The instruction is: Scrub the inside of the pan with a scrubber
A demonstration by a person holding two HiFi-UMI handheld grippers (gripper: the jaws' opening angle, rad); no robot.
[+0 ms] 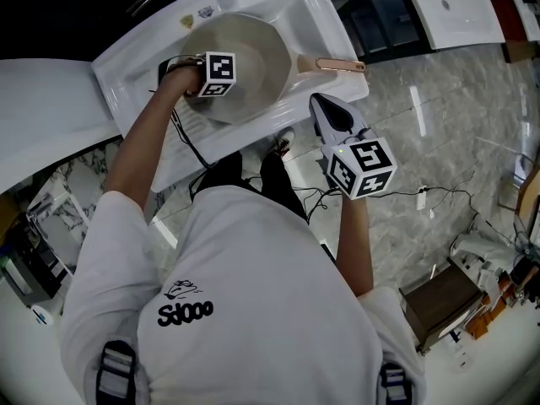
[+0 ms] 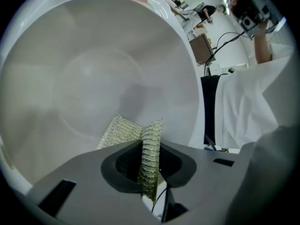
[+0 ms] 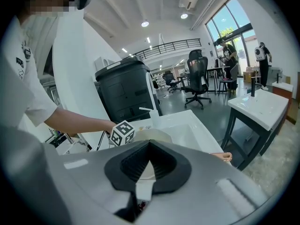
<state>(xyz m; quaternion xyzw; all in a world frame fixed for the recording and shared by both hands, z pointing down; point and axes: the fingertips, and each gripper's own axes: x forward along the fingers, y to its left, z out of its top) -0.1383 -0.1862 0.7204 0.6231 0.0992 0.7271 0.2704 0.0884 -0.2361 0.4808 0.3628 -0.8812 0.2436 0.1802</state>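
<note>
Your left arm reaches forward, and the left gripper sits low inside the pan, which lies in the white sink. Its jaws pinch a folded metallic scrubber; whether the scrubber touches the pan wall is unclear. Your right gripper hangs beside the pan's handle, apart from it, jaws pressed together on nothing. In the head view your left hand hides the scrubber.

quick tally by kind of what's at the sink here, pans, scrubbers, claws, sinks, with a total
pan: 1
scrubber: 1
claws: 2 (left claw shut on the scrubber, right claw shut with nothing in it)
sink: 1
total: 5
</note>
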